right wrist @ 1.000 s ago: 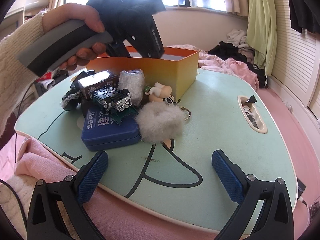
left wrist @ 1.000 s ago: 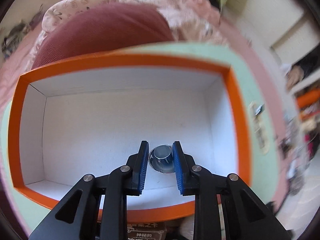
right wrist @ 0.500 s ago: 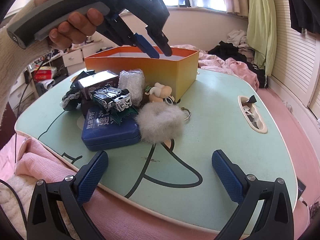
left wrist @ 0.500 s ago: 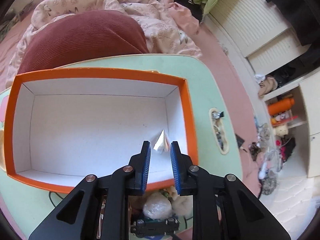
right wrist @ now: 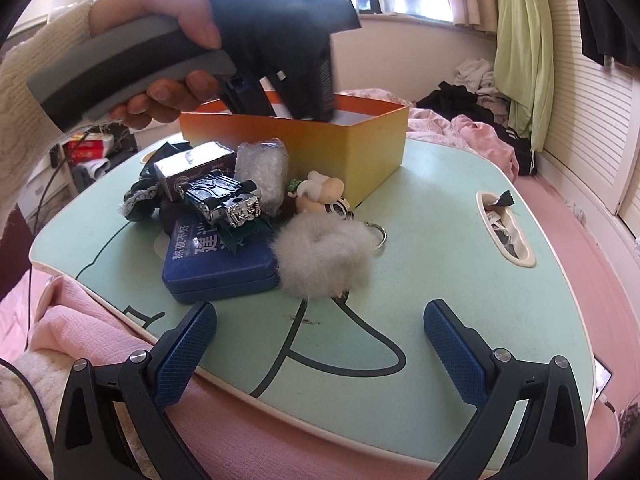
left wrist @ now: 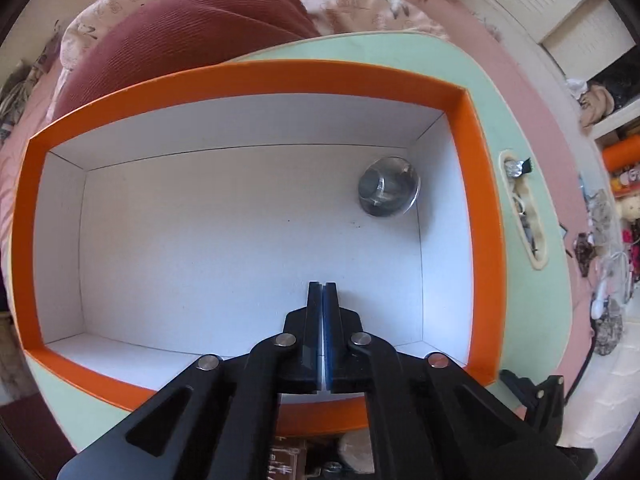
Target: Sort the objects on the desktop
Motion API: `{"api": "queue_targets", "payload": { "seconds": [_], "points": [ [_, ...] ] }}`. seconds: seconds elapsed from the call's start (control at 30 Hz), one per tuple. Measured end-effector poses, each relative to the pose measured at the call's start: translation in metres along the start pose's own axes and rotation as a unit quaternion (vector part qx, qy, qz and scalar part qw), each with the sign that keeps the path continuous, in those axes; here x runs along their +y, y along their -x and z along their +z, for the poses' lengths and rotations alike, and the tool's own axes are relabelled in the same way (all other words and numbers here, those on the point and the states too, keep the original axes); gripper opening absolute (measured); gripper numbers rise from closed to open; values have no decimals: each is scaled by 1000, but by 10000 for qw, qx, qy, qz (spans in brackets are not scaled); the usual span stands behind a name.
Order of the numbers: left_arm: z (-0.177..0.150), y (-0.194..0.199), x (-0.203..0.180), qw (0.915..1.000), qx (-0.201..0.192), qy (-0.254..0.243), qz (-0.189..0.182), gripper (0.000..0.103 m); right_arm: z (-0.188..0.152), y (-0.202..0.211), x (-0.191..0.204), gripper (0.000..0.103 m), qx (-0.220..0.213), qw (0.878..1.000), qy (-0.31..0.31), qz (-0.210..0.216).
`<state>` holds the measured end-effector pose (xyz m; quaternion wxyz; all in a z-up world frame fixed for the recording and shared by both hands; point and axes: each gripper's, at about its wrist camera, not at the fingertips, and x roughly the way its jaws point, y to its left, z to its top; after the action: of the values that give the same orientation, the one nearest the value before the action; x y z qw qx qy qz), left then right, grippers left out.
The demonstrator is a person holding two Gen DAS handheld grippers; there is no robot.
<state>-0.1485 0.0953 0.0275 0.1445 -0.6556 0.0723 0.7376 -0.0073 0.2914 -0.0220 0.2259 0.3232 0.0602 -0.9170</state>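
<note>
An orange box (left wrist: 482, 216) with a white inside stands on the green table. A small shiny metal object (left wrist: 388, 191) lies in its far right corner. My left gripper (left wrist: 322, 288) is shut and empty, its tips inside the box above the floor. In the right wrist view the box (right wrist: 360, 148) is at the back with the left gripper (right wrist: 256, 96) dipped into it. In front lies a pile: toy car (right wrist: 224, 200), blue case (right wrist: 216, 260), grey fur pompom (right wrist: 324, 256), wrapped bundle (right wrist: 262, 168), small carton (right wrist: 192, 168). My right gripper (right wrist: 320, 344) is open and empty at the table's near edge.
A slot-shaped handle hole (right wrist: 506, 228) with scraps in it sits at the table's right side. A plush keychain (right wrist: 320, 192) and a dark lace scrunchie (right wrist: 140, 198) lie in the pile. Pink bedding (right wrist: 80, 320) surrounds the table. A red cushion (left wrist: 192, 28) lies beyond the box.
The left gripper let go of the shiny object, which now lies in the box's far right corner. The gripper closed empty, rose, then dipped back into the box. The right gripper has not moved.
</note>
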Motion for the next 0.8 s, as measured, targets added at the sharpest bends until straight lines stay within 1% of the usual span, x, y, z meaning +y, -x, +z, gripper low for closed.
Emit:
{"api": "queue_targets", "payload": {
  "seconds": [0.07, 0.13, 0.2, 0.33, 0.4, 0.43, 0.47, 0.5, 0.53, 0.6, 0.63, 0.67, 0.73, 0.8],
  "points": [
    [-3, 1, 7, 9998, -90, 23, -191, 0, 0, 0, 0, 103, -2, 10000, -1, -1],
    [-7, 2, 14, 9995, -173, 84, -247, 0, 0, -1, 0, 103, -2, 10000, -3, 3],
    [-9, 7, 21, 9987, -248, 188, -410, 0, 0, -1, 0, 103, -2, 10000, -3, 4],
    [-13, 33, 25, 9938, -552, 267, -922, 0, 0, -1, 0, 103, -2, 10000, -3, 2],
    [-15, 47, 23, 9913, -655, 227, -1117, 0, 0, 1, 0, 103, -2, 10000, -3, 2],
    [-11, 52, 23, 9903, -662, 220, -1197, 0, -1, -1, 0, 103, -1, 10000, -4, 3],
    [-12, 55, 20, 9888, -647, 256, -1318, 2, -1, -1, 0, 103, -2, 10000, -3, 4],
    [-10, 55, 13, 9869, -639, 368, -1434, 13, -1, 0, 0, 103, -2, 10000, -3, 4],
    [-7, 54, 13, 9858, -650, 492, -1471, 20, -1, -1, 0, 103, -1, 10000, -3, 4],
    [2, 47, 7, 9871, -771, 542, -1293, 52, -1, 1, 0, 103, -1, 10000, -2, 5],
    [6, 44, 2, 9879, -880, 539, -1159, 55, -1, -1, 0, 103, -2, 10000, -3, 6],
    [12, 37, -4, 9894, -936, 519, -980, 56, -1, -1, 0, 103, -1, 10000, -3, 6],
    [22, 20, -15, 9919, -839, 505, -813, 55, -1, 0, 0, 103, -2, 10000, -2, 6],
    [29, 9, -13, 9938, -793, 521, -577, 55, -1, 2, 0, 103, -4, 10000, -2, 8]
  ]
}}
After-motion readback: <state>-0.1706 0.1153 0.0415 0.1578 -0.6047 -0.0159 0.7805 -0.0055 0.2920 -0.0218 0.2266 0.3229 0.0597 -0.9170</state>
